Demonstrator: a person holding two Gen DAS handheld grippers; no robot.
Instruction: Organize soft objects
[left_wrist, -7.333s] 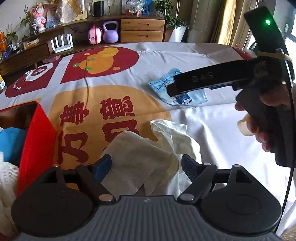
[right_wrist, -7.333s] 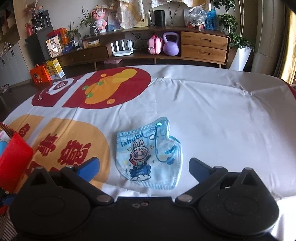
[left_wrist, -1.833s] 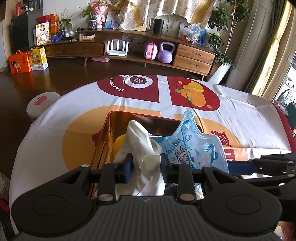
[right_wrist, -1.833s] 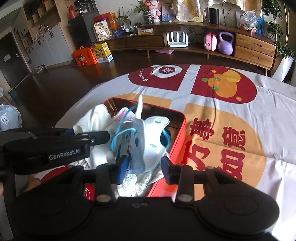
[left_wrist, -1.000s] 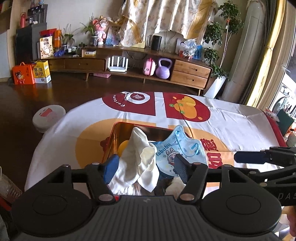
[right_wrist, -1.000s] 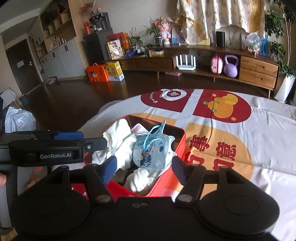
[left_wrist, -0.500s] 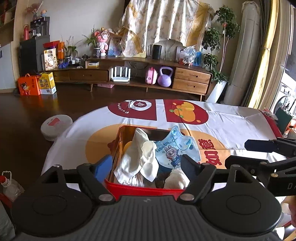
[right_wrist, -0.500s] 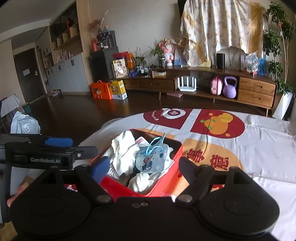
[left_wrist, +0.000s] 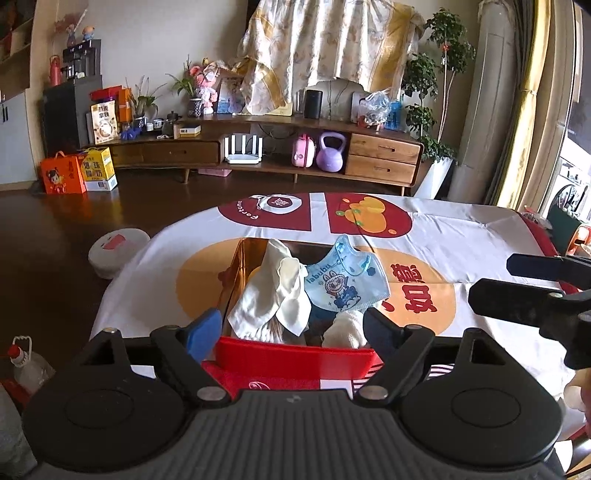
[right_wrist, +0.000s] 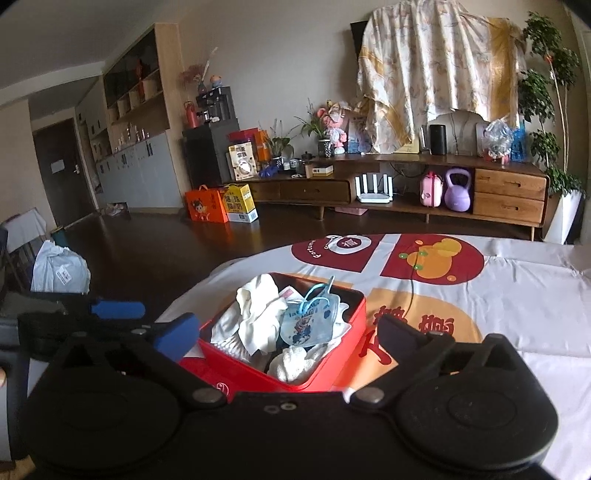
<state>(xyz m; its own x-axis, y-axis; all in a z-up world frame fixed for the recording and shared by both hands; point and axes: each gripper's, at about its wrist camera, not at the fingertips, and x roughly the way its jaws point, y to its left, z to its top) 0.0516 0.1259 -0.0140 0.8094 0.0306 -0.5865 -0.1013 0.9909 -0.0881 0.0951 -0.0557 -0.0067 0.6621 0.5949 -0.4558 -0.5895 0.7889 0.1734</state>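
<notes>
Atop the pile in the red box (left_wrist: 295, 356), the blue mask (left_wrist: 345, 282) leans tilted, its long axis running left to right in the left wrist view, ear loops at its upper edge. Just beside it on the left, a white cloth (left_wrist: 275, 295) stands bunched, folds hanging down. Below both lie knitted white items (right_wrist: 291, 362). The box sits on the printed tablecloth (left_wrist: 461, 236), near the table's left end. Left gripper (left_wrist: 291, 326): jaws have just been opening, wide apart, nothing between the pads. Right gripper (right_wrist: 284, 332): jaws have just been opening, fully spread, empty. Both grippers hang short of the box.
</notes>
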